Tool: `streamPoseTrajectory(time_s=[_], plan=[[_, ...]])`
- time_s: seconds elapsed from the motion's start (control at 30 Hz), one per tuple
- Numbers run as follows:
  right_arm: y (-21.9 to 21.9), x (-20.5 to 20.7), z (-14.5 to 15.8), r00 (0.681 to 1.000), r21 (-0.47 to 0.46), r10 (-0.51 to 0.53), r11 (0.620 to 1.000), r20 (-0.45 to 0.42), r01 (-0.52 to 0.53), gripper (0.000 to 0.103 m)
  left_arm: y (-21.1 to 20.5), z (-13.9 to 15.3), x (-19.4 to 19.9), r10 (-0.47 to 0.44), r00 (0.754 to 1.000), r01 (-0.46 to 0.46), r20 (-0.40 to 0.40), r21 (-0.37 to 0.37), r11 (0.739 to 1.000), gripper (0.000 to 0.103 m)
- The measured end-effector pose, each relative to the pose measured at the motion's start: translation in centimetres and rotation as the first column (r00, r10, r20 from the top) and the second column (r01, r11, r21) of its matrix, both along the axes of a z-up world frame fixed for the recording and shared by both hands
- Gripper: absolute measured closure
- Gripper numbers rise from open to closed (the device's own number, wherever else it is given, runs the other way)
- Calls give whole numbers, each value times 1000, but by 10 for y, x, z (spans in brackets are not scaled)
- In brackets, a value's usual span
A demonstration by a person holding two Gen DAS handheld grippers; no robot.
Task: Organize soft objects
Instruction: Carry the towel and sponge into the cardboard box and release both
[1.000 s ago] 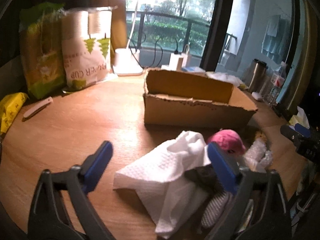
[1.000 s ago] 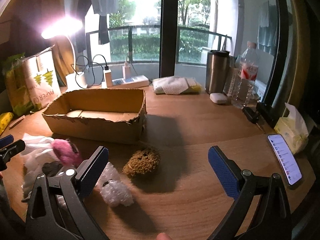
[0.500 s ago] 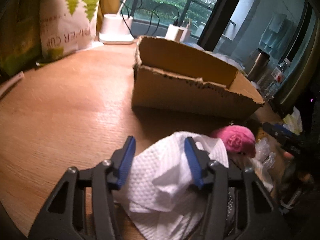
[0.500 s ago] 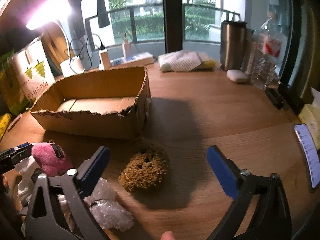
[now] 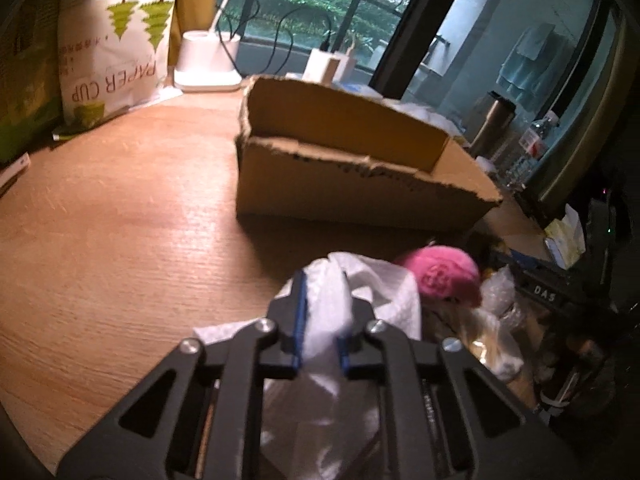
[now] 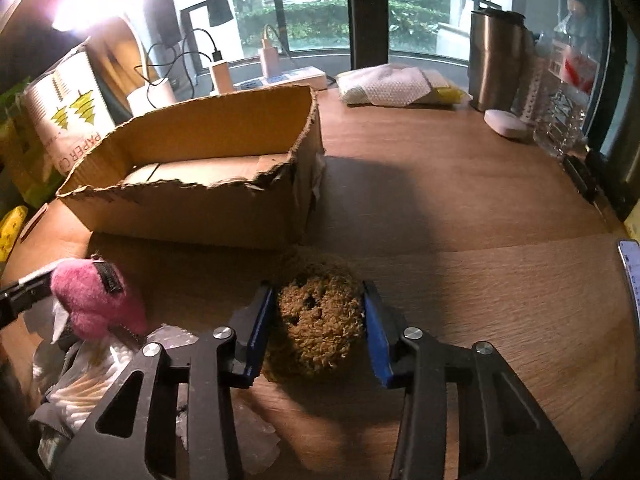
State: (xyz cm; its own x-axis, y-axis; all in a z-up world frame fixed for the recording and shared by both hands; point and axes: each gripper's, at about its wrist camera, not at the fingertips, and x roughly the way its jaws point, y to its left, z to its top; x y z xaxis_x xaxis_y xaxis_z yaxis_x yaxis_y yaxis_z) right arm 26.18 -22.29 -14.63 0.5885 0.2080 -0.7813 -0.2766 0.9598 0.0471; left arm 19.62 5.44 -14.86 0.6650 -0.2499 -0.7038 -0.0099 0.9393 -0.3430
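My left gripper (image 5: 322,320) is clamped on a bunched fold of the white towel (image 5: 384,292), which lies on the table (image 5: 120,240) in front of the box (image 5: 360,184). A pink toy (image 5: 444,276) sits just beside the towel, touching it as far as I can tell. My right gripper (image 6: 318,320) has its blue pads (image 6: 376,332) on either side of the brown sponge (image 6: 320,320); the pads appear to touch it, the jaws only partly closed. The sponge rests on the table just before the box's near corner. The box stands open; only its flaps show inside. Crumpled plastic wrap (image 6: 252,436) lies under the right gripper's left finger.
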Motion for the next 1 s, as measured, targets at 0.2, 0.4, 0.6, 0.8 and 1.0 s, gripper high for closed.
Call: streamPoseTrajectory(time_s=[0.2, 0.4, 0.6, 0.8, 1.0], plan=[[-4, -13, 17, 999, 18, 3, 1000, 51, -4, 61, -1, 22, -7, -6, 999, 5, 49, 12, 1000, 91], [-8, -23, 38, 994, 30, 6, 1000, 107, -10, 61, 0, 47, -13, -6, 995, 3, 102, 20, 1000, 91], [-7, -28, 56, 989, 46, 19, 999, 144, -26, 61, 1, 70, -15, 2, 989, -5, 148, 21, 1000, 91], [-9, -30, 76, 982, 63, 28, 997, 184, -40, 61, 0, 94, -14, 3, 980, -11, 201, 41, 999, 91], [-10, -23, 97, 972, 86, 44, 994, 230, -65, 61, -6, 115, -3, -7, 965, -10, 263, 65, 998, 91]])
